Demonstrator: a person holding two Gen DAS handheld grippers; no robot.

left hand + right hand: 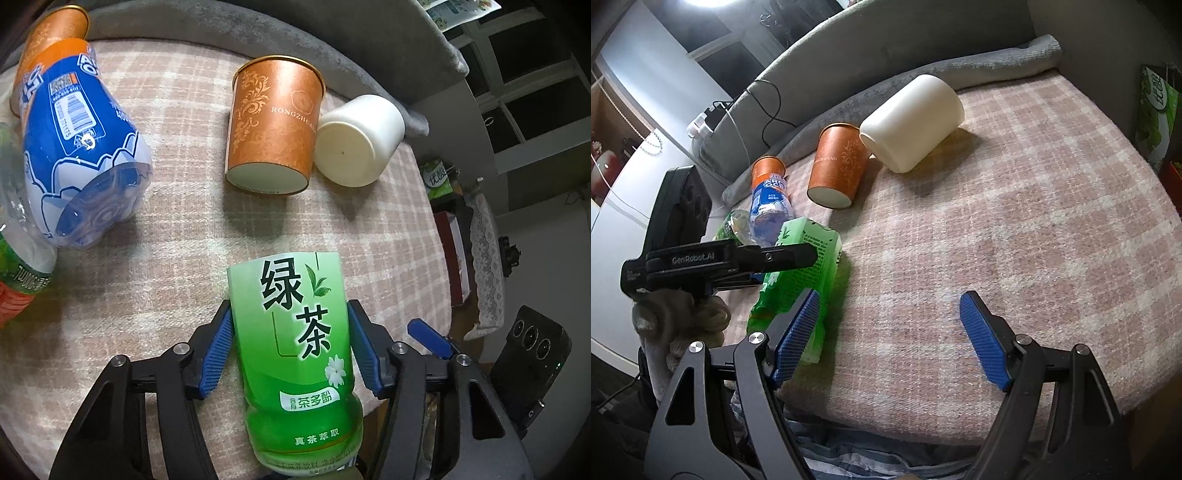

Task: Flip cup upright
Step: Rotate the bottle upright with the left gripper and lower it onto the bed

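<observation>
A green tea bottle [295,354] sits between the blue pads of my left gripper [291,347], which is shut on it near the front edge of the checked blanket [177,258]. The same bottle [805,266] shows in the right wrist view under the left gripper [738,258]. An orange paper cup [273,129] lies on its side, base toward me, touching a white cup [360,140] that also lies on its side. My right gripper [890,332] is open above bare blanket, well short of the white cup [912,122] and orange cup [838,162].
A blue-labelled plastic bottle [85,147] and a second orange cup [51,44] lie at the left, with another bottle [18,258] at the edge. A grey cushion [886,44] rims the back. A black device [532,369] stands off the right side. A gloved hand [676,321] holds the left gripper.
</observation>
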